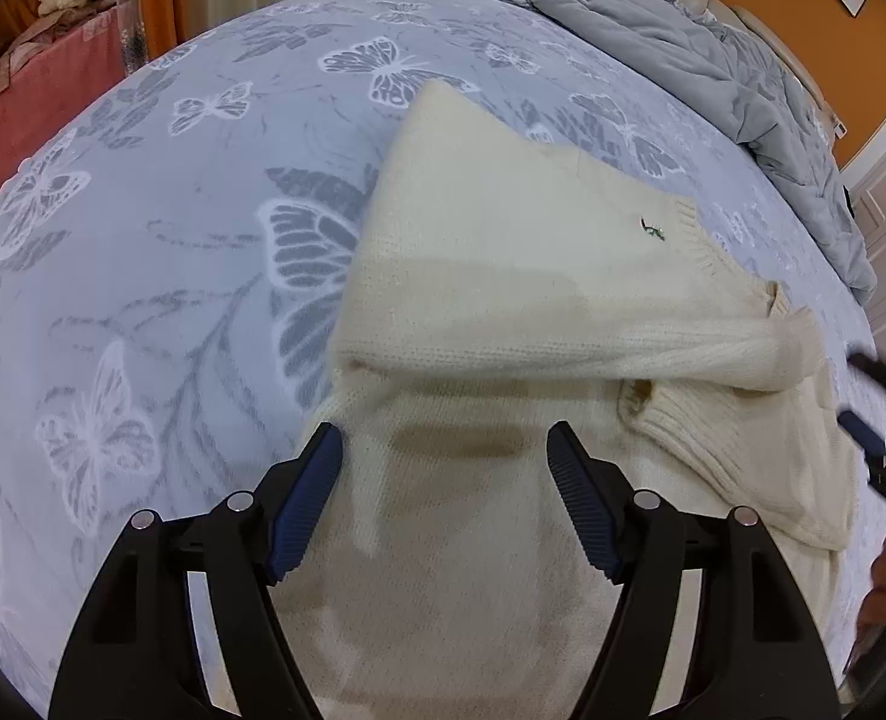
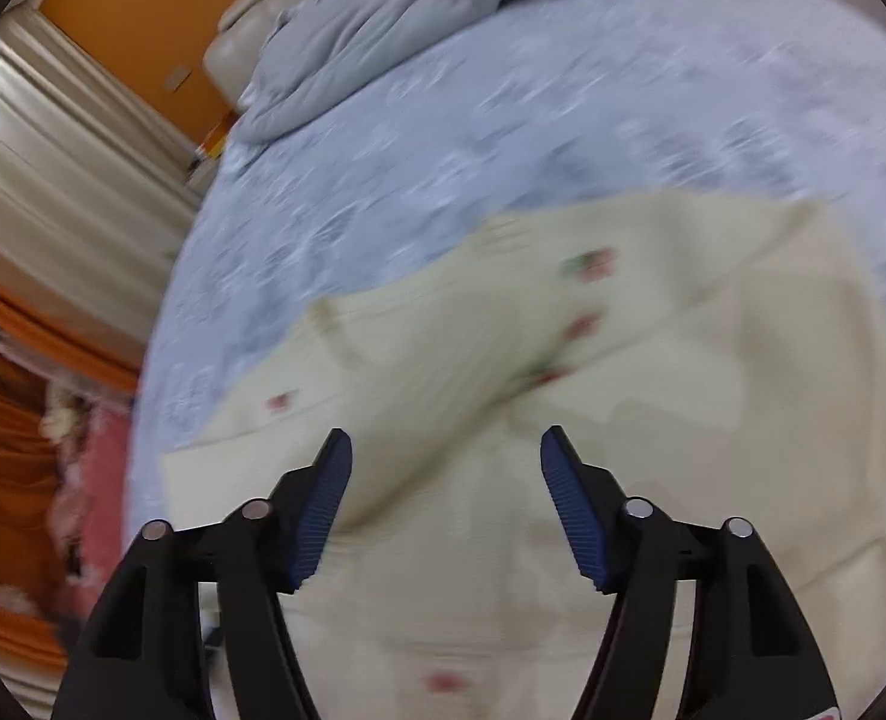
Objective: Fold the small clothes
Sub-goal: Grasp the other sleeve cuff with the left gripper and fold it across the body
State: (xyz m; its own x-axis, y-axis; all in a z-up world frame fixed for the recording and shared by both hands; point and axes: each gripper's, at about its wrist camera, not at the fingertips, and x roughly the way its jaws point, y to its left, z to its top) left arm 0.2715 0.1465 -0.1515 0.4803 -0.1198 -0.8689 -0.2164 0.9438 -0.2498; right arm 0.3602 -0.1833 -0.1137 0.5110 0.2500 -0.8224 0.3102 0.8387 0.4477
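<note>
Two grippers over one cream sweater, spread on a bedsheet printed with butterflies. Left gripper wide apart, nothing between its blue pads, hanging above the sweater's near part. One sleeve folded across the body, cuff toward the right edge; small green logo on the chest. Right gripper likewise wide, nothing gripped, pads clear of the knit; also glimpsed at the far right of the left view. Right view blurred: cream clothes with small red marks below the fingers, details hard to tell. Grey quilt bunched at the far end of the bed, well apart from the sweater. Orange wall behind
</note>
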